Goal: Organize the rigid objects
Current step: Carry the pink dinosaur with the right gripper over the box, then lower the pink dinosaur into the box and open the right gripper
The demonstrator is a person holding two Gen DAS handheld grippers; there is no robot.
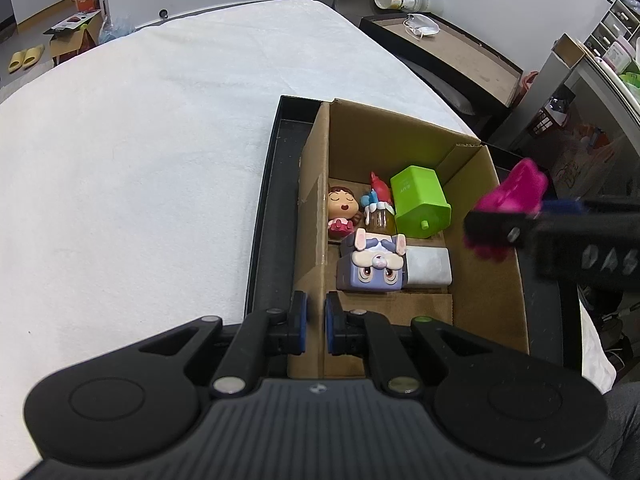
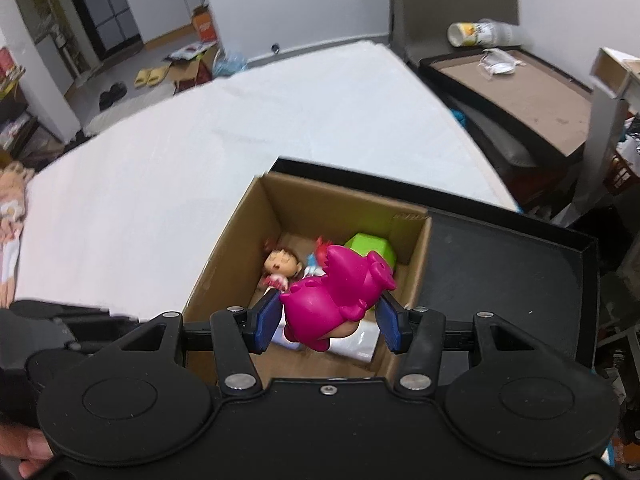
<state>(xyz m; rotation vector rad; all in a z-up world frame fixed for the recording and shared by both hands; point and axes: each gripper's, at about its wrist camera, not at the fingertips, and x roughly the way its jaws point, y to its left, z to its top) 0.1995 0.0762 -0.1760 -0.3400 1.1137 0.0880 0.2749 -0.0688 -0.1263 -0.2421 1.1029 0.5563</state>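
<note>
Two grippers are in view. The right gripper (image 2: 328,320) has its blue pads pinching a magenta dinosaur toy (image 2: 336,296) from either side; the toy is held clear of any surface, above the open cardboard box (image 2: 224,264). In the left wrist view the same toy (image 1: 510,196) and the right gripper (image 1: 496,224) appear at the box's right wall, above its rim.

The left gripper (image 1: 316,326) has its jaws pressed together on the box's left wall, one blue pad on either side of the cardboard edge.

Inside the box (image 1: 492,280), on its floor:
- a doll figure (image 1: 342,210) with brown hair and a pink dress, lying against the left wall;
- a small red, white and blue figure (image 1: 378,204) on an amber base, just beside the doll;
- a green block-shaped container (image 1: 418,202), tipped on its side toward the far right corner;
- a purple cube with a rabbit face (image 1: 374,266), nearer the camera;
- a white block (image 1: 428,266), touching the cube on its right.

The box sits in a shallow black tray (image 1: 264,216), against the tray's left portion; the tray's bare floor (image 2: 500,272) extends to the right of the box. The tray rests on a white cloth-covered table (image 1: 140,160).

A person's fingers (image 2: 24,446) show at the lower left edge of the right wrist view.
</note>
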